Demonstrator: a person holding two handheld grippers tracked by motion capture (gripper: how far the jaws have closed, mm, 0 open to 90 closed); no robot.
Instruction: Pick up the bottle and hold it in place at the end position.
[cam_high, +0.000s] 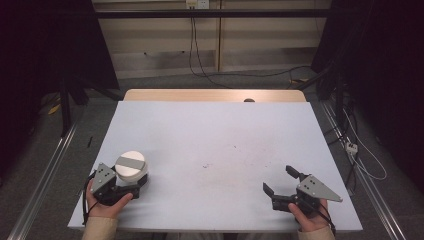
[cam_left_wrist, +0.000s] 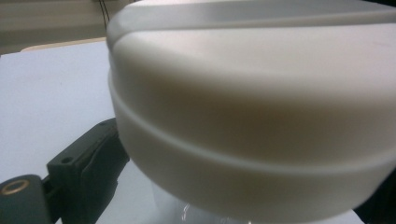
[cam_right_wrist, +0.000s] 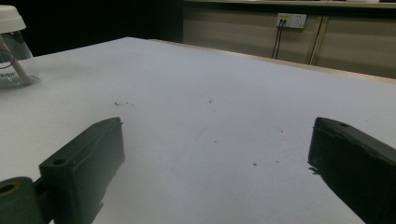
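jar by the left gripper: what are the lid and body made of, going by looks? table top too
Lid: likely moulded plastic, off-white, matte with a soft sheen, and a raised seam running round it. Body: clear, see-through with glints, so glass or clear plastic; the look cannot settle which. Table top: a flat, matte, pale sheet with small dark specks, laid over what looks like a wooden top showing at the far edge.

Left hand-held gripper (cam_high: 131, 186) sits near the table's left corner; right hand-held gripper (cam_high: 279, 181) gapes wide.
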